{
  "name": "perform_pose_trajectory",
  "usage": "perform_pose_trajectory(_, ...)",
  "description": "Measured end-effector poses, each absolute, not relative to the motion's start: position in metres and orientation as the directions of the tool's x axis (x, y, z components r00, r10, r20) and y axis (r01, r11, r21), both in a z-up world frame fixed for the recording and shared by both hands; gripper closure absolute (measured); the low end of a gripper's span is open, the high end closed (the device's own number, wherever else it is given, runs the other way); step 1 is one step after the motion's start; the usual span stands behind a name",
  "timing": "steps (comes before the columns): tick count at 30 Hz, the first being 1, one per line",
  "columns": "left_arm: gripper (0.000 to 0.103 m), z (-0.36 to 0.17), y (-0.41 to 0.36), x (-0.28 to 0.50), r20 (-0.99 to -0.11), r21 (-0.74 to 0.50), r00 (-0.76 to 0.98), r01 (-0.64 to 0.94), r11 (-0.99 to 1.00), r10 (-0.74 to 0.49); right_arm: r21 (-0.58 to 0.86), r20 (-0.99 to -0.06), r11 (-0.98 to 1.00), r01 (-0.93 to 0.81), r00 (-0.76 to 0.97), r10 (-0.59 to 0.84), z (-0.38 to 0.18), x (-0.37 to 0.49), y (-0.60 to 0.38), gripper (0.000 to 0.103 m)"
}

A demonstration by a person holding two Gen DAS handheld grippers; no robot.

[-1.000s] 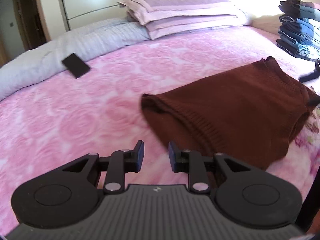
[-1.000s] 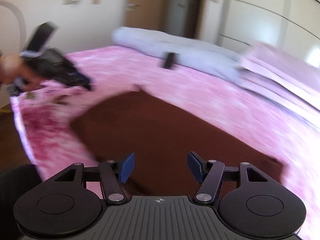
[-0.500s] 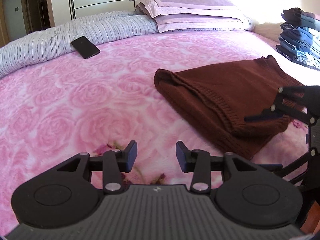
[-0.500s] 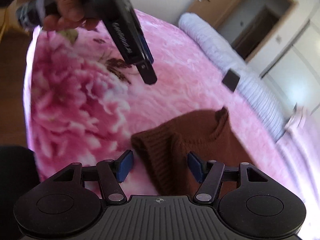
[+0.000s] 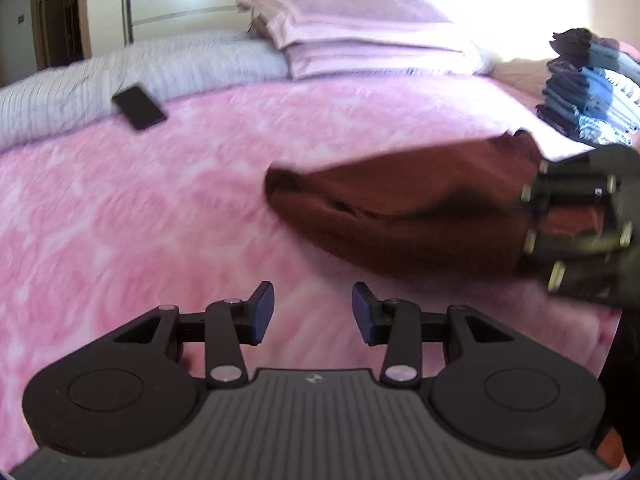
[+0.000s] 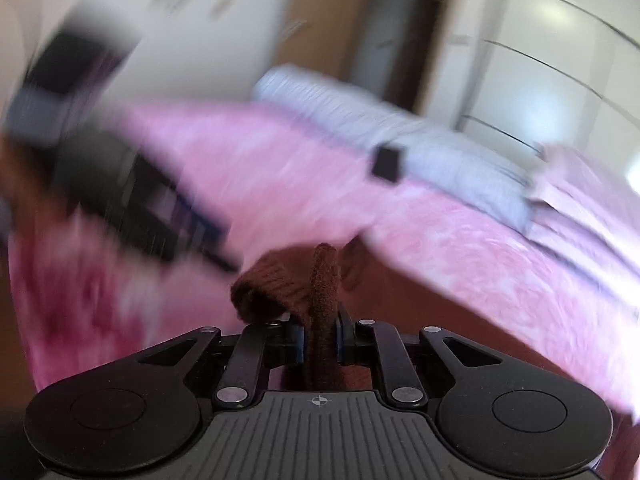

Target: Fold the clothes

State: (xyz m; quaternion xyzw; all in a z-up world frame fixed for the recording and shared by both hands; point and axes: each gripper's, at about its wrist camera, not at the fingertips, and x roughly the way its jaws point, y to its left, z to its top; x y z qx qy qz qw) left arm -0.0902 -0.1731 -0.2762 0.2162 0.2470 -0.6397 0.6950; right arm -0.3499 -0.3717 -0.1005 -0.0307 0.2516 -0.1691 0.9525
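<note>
a: brown sweater [image 5: 404,216] lies folded on the pink bedspread [image 5: 160,216], at two o'clock from my left gripper [image 5: 313,312], which hangs spread and empty.

b: right gripper [image 6: 319,340]?

a: it just closed, pinching the knit edge; i judge the next fold can start. phone [image 5: 139,106] and clothes stack [image 5: 592,92] sit well apart.

blur: left hand-held gripper [image 6: 132,200] | cropped: folded clothes stack [image 5: 592,96]
</note>
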Motion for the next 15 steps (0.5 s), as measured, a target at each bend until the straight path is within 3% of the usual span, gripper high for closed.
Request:
perform_pose_trajectory(4, 0.065, -0.250, -0.198, -0.118, -0.572, 0.007, 0.031, 0.999, 0.033, -0.819, 0.252, -0.268, 0.830, 0.498, 0.860, -0.435, -0.044, -0.444, -0.445, 0.092)
perform_pose_trajectory(7, 0.064, -0.241, -0.216, -0.141, -0.558, 0.016, -0.010, 1.000, -0.022, -0.829, 0.372, -0.220, 0.692, 0.618, 0.783, -0.581, -0.046, -0.525, -0.469, 0.092)
perform_pose_trajectory(10, 0.063, -0.246, -0.241, -0.168, -0.579, 0.017, -0.066, 0.996, -0.093, -0.813, 0.458, -0.327, 0.537, 0.708, 0.696, -0.639, -0.088, -0.579, -0.484, 0.092)
perform_pose_trajectory(15, 0.062, -0.258, -0.282, -0.216, -0.623, 0.042, -0.136, 0.977, -0.207, -0.770, 0.592, -0.434, 0.382, 0.710, 0.680, -0.591, -0.138, -0.612, -0.501, 0.092)
